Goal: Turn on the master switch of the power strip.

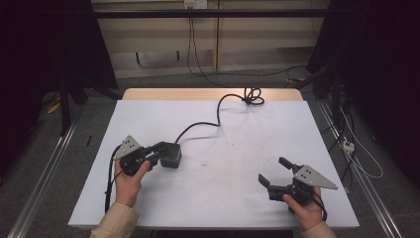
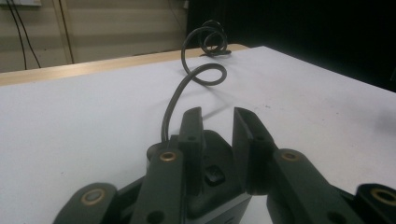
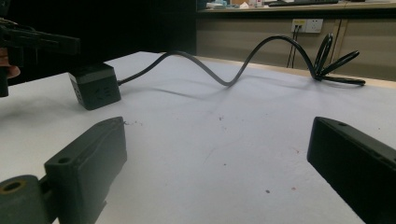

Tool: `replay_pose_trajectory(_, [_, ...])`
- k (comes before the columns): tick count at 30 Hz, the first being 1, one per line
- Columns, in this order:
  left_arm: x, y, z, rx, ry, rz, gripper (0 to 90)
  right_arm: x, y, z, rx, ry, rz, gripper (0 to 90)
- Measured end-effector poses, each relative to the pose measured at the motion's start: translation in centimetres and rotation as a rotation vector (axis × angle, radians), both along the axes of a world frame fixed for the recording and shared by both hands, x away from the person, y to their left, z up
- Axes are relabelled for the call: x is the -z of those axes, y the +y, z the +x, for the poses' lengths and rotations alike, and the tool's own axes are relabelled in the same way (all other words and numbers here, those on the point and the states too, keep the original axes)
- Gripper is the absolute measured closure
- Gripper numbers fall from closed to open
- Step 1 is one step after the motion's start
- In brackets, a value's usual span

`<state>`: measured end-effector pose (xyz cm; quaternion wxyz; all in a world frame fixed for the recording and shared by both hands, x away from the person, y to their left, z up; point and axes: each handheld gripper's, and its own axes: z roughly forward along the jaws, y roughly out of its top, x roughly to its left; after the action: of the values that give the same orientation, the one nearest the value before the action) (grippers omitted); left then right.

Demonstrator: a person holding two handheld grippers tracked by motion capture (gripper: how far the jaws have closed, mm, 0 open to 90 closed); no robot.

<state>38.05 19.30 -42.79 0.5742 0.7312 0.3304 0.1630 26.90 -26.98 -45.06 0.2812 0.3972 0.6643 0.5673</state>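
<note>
On matte white table [image 1: 223, 193]: left tool [image 1: 159, 150] clamped on black cube adapter [image 1: 172, 154]; right tool [image 1: 273, 171] apart.

Power cube [image 1: 171, 154]: matt dark plastic, smooth faces. Its cable [image 1: 218, 111]: black rubbery sheath, slight sheen. Table [image 1: 233, 144]: smooth matt white top, faintly specked; pale wood strip at far edge. Left gripper [image 2: 217, 122]: matt black plastic jaws, brass-coloured rivets. Right gripper [image 1: 274, 171]: grey metal plate.

Beyond your table's [image 1: 208, 203] far edge you face a beige wall [image 1: 257, 39] with a socket [image 1: 194, 4]; grey floor [image 1: 44, 148], dark curtains [image 1: 44, 44] flanking.
</note>
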Motion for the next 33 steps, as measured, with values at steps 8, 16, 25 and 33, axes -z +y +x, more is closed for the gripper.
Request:
replay_pose_trajectory(8, [0.02,-0.08,0.01,0.004,0.007,-0.001,78.5,-0.02,-0.03,-0.01,0.001,-0.004,0.002,4.2])
replay_pose_trajectory(16, [0.10,-0.05,0.08,-0.002,0.016,0.000,81.7,-0.04,0.01,-0.04,0.000,-0.002,0.003,4.2])
replay_pose_trajectory(25, [0.20,-0.10,0.10,-0.006,0.023,0.005,85.6,-0.06,0.02,-0.05,0.001,-0.003,0.002,4.2])
replay_pose_trajectory(33, [0.28,-0.22,0.07,-0.006,0.036,0.013,89.1,-0.06,-0.02,-0.04,0.001,-0.005,0.003,4.2])
